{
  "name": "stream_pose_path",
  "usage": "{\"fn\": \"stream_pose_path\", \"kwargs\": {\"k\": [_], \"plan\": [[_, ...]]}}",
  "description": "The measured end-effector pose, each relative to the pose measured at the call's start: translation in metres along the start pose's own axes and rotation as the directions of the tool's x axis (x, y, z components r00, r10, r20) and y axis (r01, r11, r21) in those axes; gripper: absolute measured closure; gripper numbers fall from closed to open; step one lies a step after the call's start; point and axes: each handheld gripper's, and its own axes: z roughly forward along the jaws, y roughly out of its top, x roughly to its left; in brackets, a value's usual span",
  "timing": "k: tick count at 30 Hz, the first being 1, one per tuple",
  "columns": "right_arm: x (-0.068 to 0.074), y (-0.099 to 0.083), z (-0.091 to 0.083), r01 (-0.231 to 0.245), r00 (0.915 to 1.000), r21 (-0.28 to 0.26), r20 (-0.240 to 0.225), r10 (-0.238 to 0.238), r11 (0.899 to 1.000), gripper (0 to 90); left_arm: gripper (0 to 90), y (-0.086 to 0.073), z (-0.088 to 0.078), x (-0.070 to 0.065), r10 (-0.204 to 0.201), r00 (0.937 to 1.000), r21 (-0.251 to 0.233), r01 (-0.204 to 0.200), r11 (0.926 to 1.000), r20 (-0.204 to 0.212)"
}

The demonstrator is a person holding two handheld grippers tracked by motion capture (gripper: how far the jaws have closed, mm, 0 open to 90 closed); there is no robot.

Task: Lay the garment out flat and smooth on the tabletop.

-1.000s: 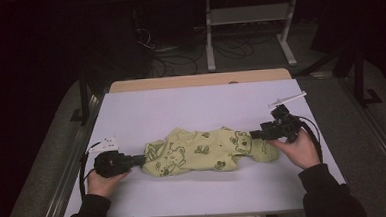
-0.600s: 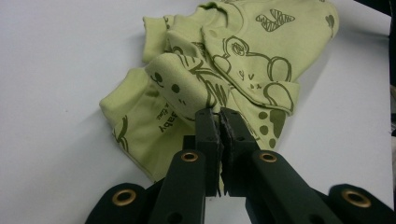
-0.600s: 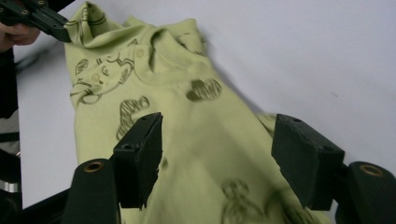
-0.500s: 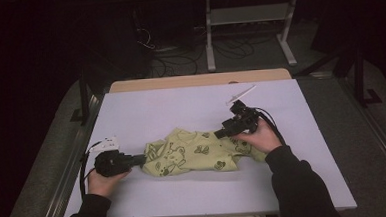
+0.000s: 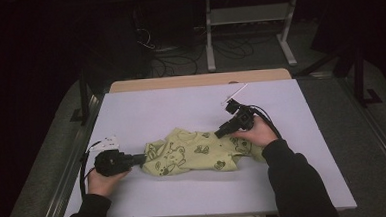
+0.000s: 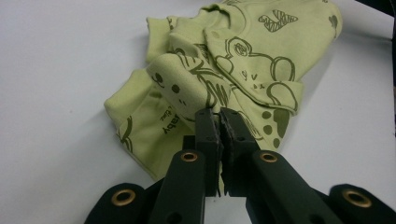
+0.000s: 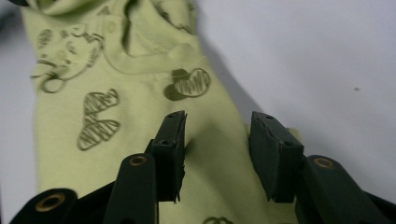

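Observation:
A light green baby garment [image 5: 198,153] printed with dark bears and hearts lies crumpled on the white table [image 5: 156,110]. My left gripper [image 5: 142,158] lies level at the garment's left end, and in the left gripper view its jaws [image 6: 219,116] are shut on a fold of the cloth [image 6: 243,56]. My right gripper [image 5: 217,134] points down and left onto the garment's upper right part. In the right gripper view its jaws [image 7: 217,126] stand apart over flat fabric [image 7: 116,116]; they have just been closing, and the pads do not press the cloth.
A wooden strip [image 5: 199,80] runs along the table's far edge. Beyond it, on the dark floor, stand a metal stand [image 5: 247,30] and loose cables [image 5: 152,45]. A small white tag [image 5: 107,141] lies by the left hand. A cable trails from each gripper.
My right gripper has moved left from the garment's right end to its upper middle, and its jaws have narrowed. The left gripper has stayed in place, still shut on the cloth.

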Motion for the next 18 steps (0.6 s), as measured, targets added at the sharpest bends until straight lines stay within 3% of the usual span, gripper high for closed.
{"fn": "stream_pose_path", "kwargs": {"k": [3, 4, 5, 6, 7, 13, 18], "plan": [[-0.004, -0.001, 0.003, -0.017, 0.9997, 0.008, -0.015, 0.017, 1.0, 60.4, 85.3, 0.0, 0.0, 0.0, -0.001, 1.0, -0.001, 0.001, 1.0, -0.002], [-0.004, -0.001, 0.004, -0.019, 0.9998, 0.016, -0.009, 0.019, 1.0, 67.1, 85.3, 0.0, 0.0, 0.0, 0.0, 1.0, -0.001, 0.0, 1.0, -0.003], [-0.003, -0.002, 0.004, -0.01, 1.0, 0.018, 0.001, 0.01, 1.0, 79.9, 85.2, 0.0, -0.001, 0.0, 0.0, 1.0, -0.001, 0.0, 1.0, -0.003], [-0.003, -0.002, 0.004, -0.01, 1.0, 0.018, 0.001, 0.01, 1.0, 79.9, 85.2, 0.0, -0.001, 0.001, -0.001, 1.0, -0.001, 0.001, 1.0, -0.002], [0.001, -0.003, 0.001, 0.001, 1.0, 0.02, 0.006, -0.002, 1.0, 86.5, 85.0, 0.0, -0.001, 0.001, -0.005, 1.0, -0.003, 0.005, 1.0, -0.002], [0.013, -0.006, -0.013, 0.04, 0.9992, -0.02, 0.011, -0.039, 0.999, 87.9, 80.9, 0.0, -0.002, 0.003, -0.027, 0.9996, -0.014, 0.027, 0.9995, 0.002], [0.026, -0.015, -0.029, 0.088, 0.9961, -0.094, 0.002, -0.088, 0.992, 87.8, 66.3, 0.0, -0.007, 0.008, -0.085, 0.9964, -0.069, 0.085, 0.994, 0.0]]}}
